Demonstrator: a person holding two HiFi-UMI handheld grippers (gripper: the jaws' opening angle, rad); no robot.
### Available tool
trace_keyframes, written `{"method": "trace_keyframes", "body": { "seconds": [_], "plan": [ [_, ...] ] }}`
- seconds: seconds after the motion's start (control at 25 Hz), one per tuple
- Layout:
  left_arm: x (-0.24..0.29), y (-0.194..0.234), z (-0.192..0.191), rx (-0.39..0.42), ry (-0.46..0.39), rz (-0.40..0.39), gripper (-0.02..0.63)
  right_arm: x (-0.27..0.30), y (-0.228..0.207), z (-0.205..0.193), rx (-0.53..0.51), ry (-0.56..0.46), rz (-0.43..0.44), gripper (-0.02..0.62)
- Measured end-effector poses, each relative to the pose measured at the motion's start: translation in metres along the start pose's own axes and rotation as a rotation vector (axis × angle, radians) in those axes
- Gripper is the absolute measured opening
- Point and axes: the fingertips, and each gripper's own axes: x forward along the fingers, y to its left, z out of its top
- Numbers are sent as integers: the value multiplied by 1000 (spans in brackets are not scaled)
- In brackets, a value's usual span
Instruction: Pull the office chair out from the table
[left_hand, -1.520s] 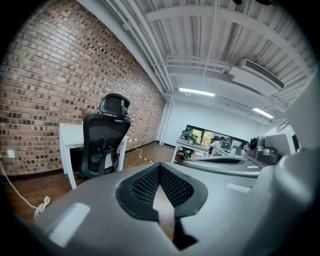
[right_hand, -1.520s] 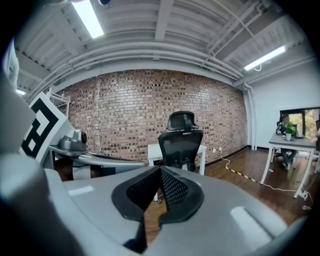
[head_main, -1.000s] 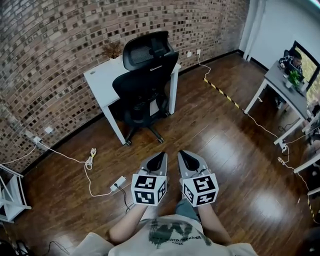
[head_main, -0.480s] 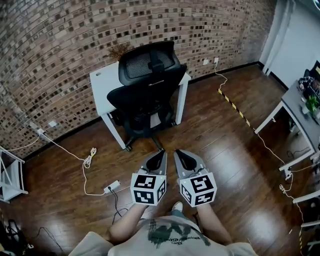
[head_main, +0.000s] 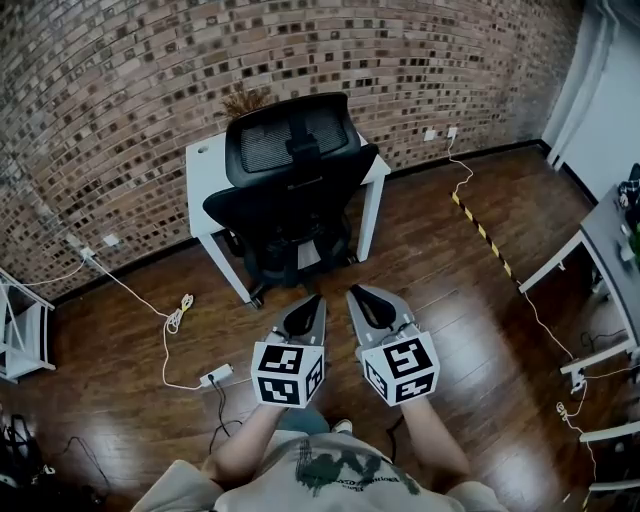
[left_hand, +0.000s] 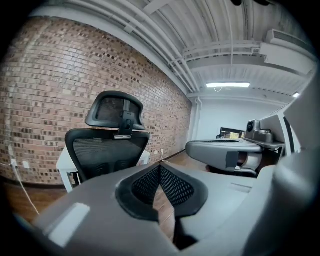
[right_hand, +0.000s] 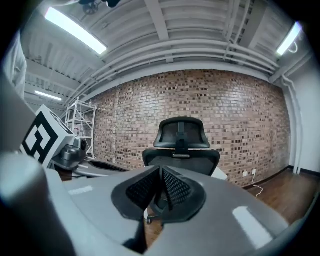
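Observation:
A black mesh office chair (head_main: 290, 190) with a headrest stands pushed under a small white table (head_main: 372, 175) against the brick wall, its back toward me. The chair (left_hand: 107, 150) fills the left of the left gripper view, and the chair (right_hand: 181, 150) sits centred in the right gripper view. My left gripper (head_main: 316, 302) and right gripper (head_main: 352, 296) are side by side in front of the chair's base, a short way from it, touching nothing. Both are shut with nothing between the jaws.
A white power strip (head_main: 216, 376) and cables (head_main: 172, 322) lie on the wooden floor to the left. A yellow-black taped strip (head_main: 486, 235) runs to the right. White table legs (head_main: 560, 265) stand at the right edge, a white rack (head_main: 20, 335) at the left.
I have walked closer to the chair; it and the table look larger and more centred. Both grippers moved forward with me and stayed shut.

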Motion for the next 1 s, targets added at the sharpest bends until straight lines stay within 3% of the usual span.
{"method": "trace_keyframes", "body": {
  "seconds": [0.4, 0.64, 1.0],
  "plan": [
    [72, 33, 18, -31, -24, 53, 14, 66, -38, 1, -22, 3, 77, 5],
    [121, 66, 51, -35, -59, 72, 14, 120, -74, 20, -67, 3, 94, 5],
    [155, 123, 97, -59, -99, 101, 14, 185, -98, 49, -90, -8, 138, 29]
  ]
}}
